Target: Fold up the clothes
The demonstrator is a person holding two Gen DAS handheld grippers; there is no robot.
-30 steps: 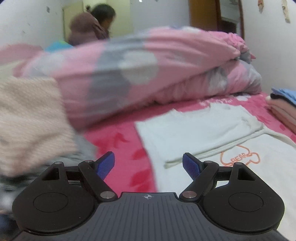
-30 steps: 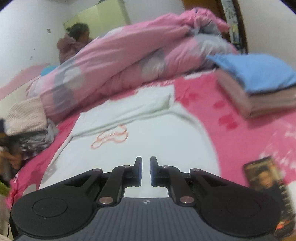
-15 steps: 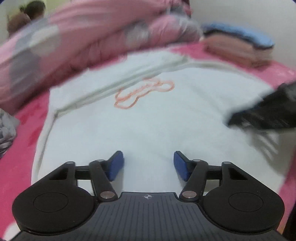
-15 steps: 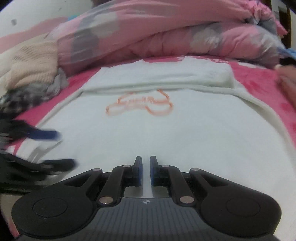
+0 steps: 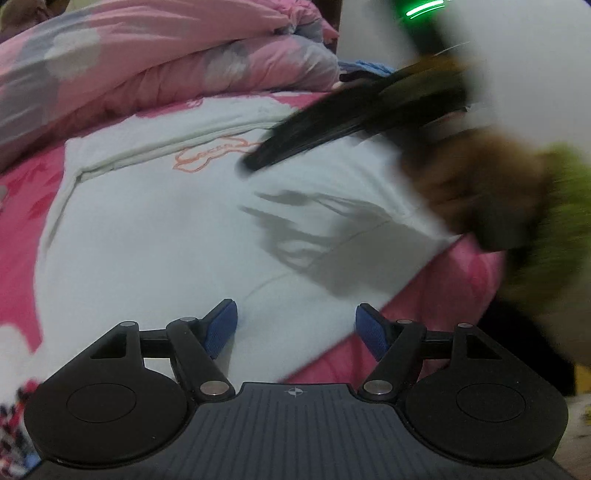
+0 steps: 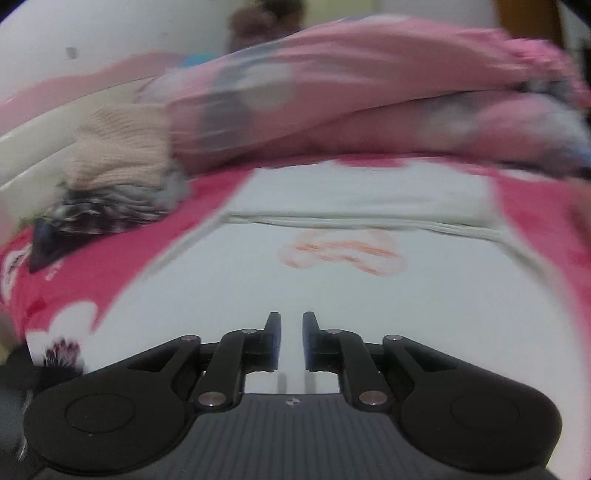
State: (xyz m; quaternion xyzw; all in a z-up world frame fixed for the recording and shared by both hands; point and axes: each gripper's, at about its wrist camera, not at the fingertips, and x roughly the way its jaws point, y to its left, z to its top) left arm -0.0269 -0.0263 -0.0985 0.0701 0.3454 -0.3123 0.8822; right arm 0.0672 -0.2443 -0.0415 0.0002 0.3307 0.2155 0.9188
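Note:
A white garment (image 5: 155, 236) with an orange outline print (image 5: 210, 157) lies spread flat on the pink bedsheet (image 5: 22, 192); its top part is folded over. My left gripper (image 5: 297, 328) hovers low over the garment's near hem, its jaws wide and opening, with only cloth and sheet below the gap. The right gripper (image 5: 332, 125) shows there as a dark blur over the garment, held by a hand (image 5: 476, 184) in a green sleeve. In the right wrist view the right gripper (image 6: 291, 339) sits over the white garment (image 6: 369, 306), its jaws opening to a narrow gap with nothing between them.
A rolled pink and grey quilt (image 6: 332, 92) fills the back of the bed. A beige knit (image 6: 122, 151) and grey patterned clothes (image 6: 110, 206) are heaped at the left. A folded stack (image 5: 365, 68) peeks out at the far right. A person (image 6: 266, 18) stands far behind.
The left gripper swung from the quilt down to the garment's near hem. The right gripper's shut jaws parted a little, and it moved in over the garment, closer to the print.

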